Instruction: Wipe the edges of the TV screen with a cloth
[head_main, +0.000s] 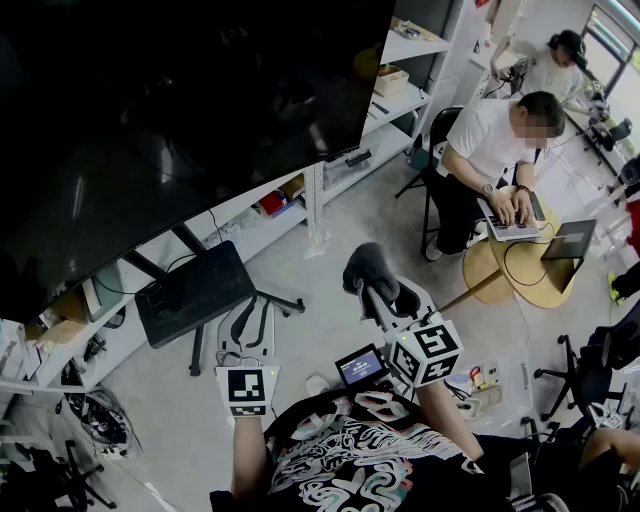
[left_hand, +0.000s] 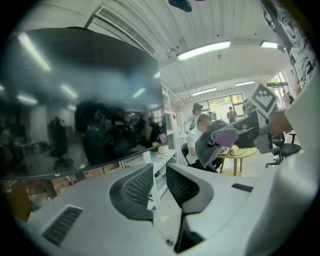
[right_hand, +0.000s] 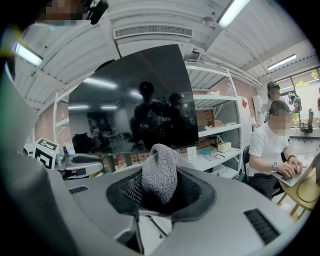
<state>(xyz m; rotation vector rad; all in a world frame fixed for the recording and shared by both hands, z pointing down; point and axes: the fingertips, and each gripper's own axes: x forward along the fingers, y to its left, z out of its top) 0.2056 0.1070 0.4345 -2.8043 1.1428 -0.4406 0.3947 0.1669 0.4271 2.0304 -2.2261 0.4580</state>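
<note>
For wiping the TV screen (right_hand: 132, 100), the cloth (right_hand: 158, 167) is pinched in the right gripper's (right_hand: 160, 189) jaws; the left gripper's (left_hand: 160, 184) jaws are parted, empty.

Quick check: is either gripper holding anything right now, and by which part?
The right gripper pinches the grey cloth by a bunched fold, its free end poking out past the fingers. The left gripper is open, empty.

One large black flat TV screen (head_main: 180, 110) and one grey fleecy cloth (right_hand: 158, 167). Two grey plastic grippers: left gripper (left_hand: 159, 176), right gripper (right_hand: 160, 194).
</note>
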